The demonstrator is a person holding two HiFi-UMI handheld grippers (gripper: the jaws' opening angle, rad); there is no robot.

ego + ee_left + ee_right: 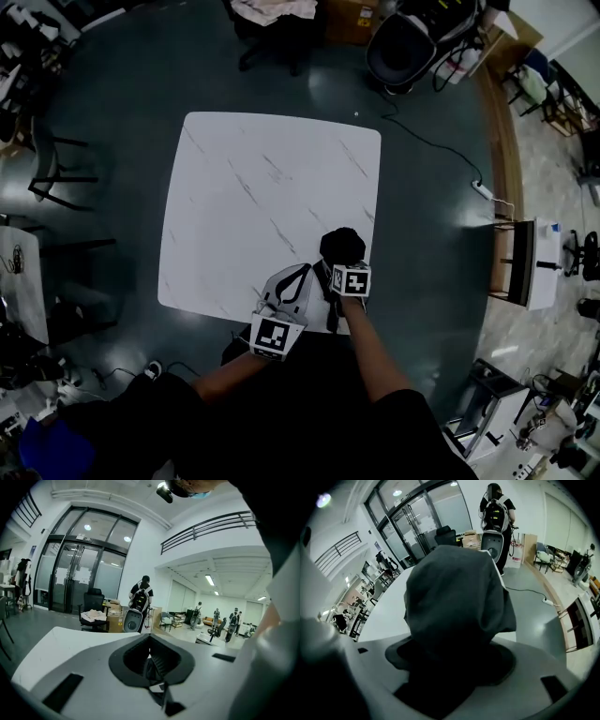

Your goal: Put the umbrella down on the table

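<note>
A folded black umbrella (pixel 342 246) is held over the white marble table (pixel 262 187), near its front right corner. My right gripper (pixel 339 264) is shut on it. In the right gripper view the umbrella's dark grey fabric (pixel 454 602) bulges up out of the jaws and hides the right gripper (pixel 450 665) fingertips. My left gripper (pixel 300 274) is just left of the umbrella over the table's front edge. In the left gripper view the left gripper (pixel 151 665) is shut on a thin black strap (pixel 161 693) with a small white tag. The strap seems to belong to the umbrella.
Dark chairs (pixel 56 169) stand left of the table and an office chair (pixel 272 37) beyond its far edge. A black rounded machine (pixel 398 47) sits at the back right. A cable and power strip (pixel 483 190) lie on the floor to the right, near a white cabinet (pixel 534 262).
</note>
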